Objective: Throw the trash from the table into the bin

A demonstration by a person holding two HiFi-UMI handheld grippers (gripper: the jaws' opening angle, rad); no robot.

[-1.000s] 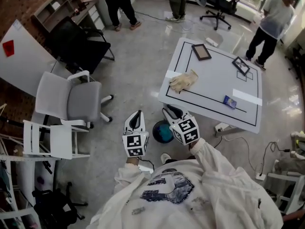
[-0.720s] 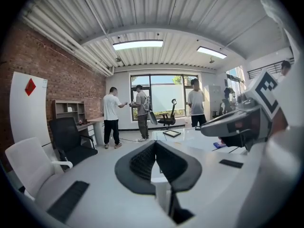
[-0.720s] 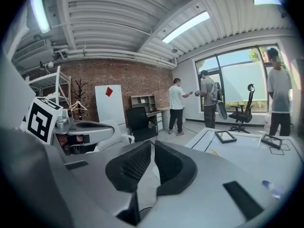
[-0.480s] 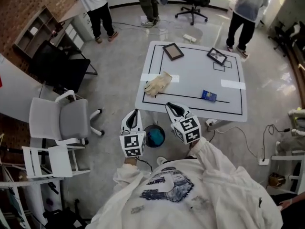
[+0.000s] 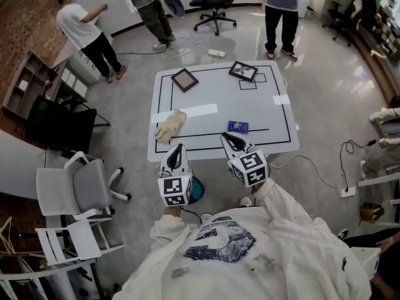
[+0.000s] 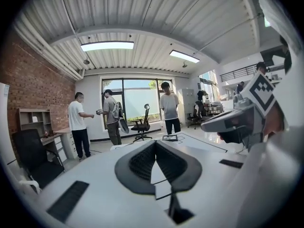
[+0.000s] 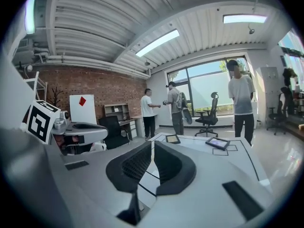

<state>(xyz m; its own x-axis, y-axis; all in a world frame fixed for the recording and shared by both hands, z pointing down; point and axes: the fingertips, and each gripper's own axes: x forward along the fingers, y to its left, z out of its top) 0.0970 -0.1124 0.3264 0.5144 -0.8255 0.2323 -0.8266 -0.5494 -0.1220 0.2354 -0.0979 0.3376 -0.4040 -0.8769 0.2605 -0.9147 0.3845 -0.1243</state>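
Your left gripper (image 5: 177, 152) hangs just short of the surface's (image 5: 219, 95) near edge. Its fingers (image 6: 137, 164) are pressed together at the tips with nothing between them. Your right gripper (image 5: 229, 140) is beside it with its tips over that same near edge, and its fingers (image 7: 176, 167) are drawn all but together, likewise empty. The trash lies on the surface. A pale glove (image 5: 170, 125) rests toward the near left corner, its far end on a strip of white tape (image 5: 197, 111). A small blue packet (image 5: 237, 127) sits near the middle of the near side, just beyond your right gripper and beside the black line (image 5: 206, 136) marked there. Neither gripper touches either one. The bin (image 5: 197, 190), round with a blue inside, stands on the floor just off the surface's near edge, mostly hidden behind your left gripper. One picture frame (image 5: 184, 79) and a second picture frame (image 5: 243, 71) lie toward the surface's far edge. A person in a white shirt (image 5: 78, 29) stands off the far left corner, and a grey chair (image 5: 84, 189) stands well off the left side.
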